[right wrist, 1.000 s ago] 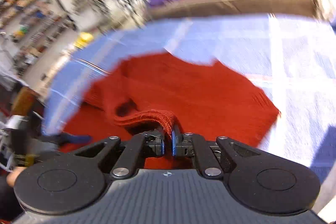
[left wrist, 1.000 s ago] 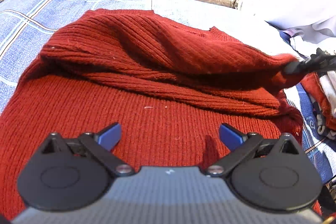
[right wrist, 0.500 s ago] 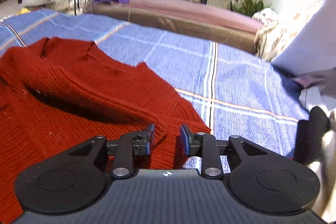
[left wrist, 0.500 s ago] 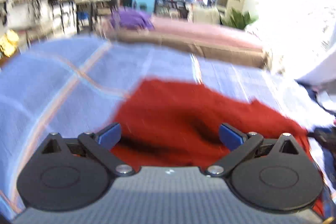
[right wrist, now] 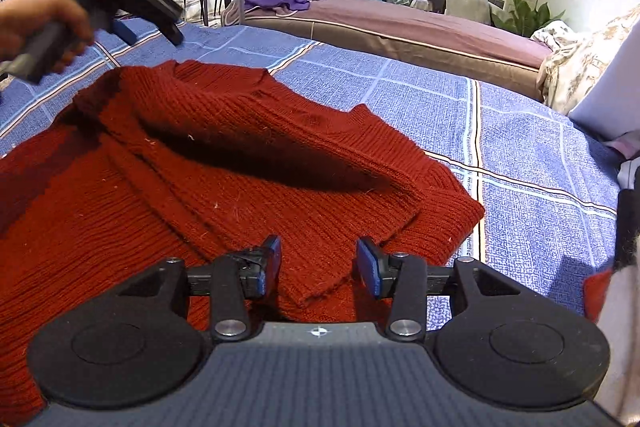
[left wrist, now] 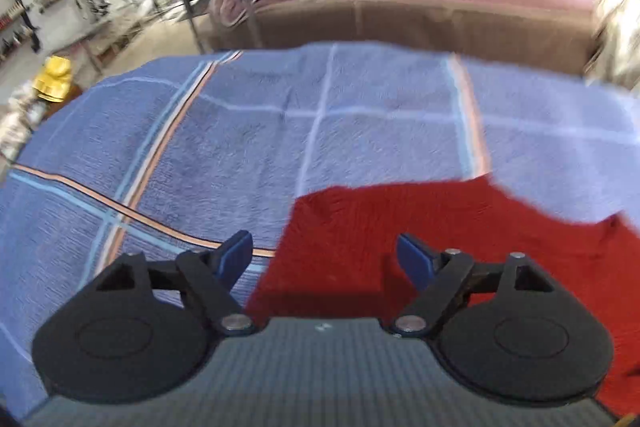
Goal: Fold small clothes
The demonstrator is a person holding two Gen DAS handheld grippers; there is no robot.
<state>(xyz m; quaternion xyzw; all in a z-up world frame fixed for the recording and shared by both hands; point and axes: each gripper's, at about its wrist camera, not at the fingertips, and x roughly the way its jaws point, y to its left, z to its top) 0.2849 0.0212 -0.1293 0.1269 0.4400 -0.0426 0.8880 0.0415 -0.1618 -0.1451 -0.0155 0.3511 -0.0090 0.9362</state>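
A bed covered by a blue checked blanket (right wrist: 520,147) with pale and orange stripes is seen in both wrist views. A red ribbed knit sweater (right wrist: 200,179) is spread directly on the blanket, its upper part folded over the body. At the right edge, other clothes (right wrist: 616,291) are partly visible.

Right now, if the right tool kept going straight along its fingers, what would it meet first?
Most likely the red sweater: the right tool is opening, its fingers standing either side of the sweater's folded edge without pressing on it. Beyond that lies the blue checked blanket. Depth is uncertain through the fisheye.
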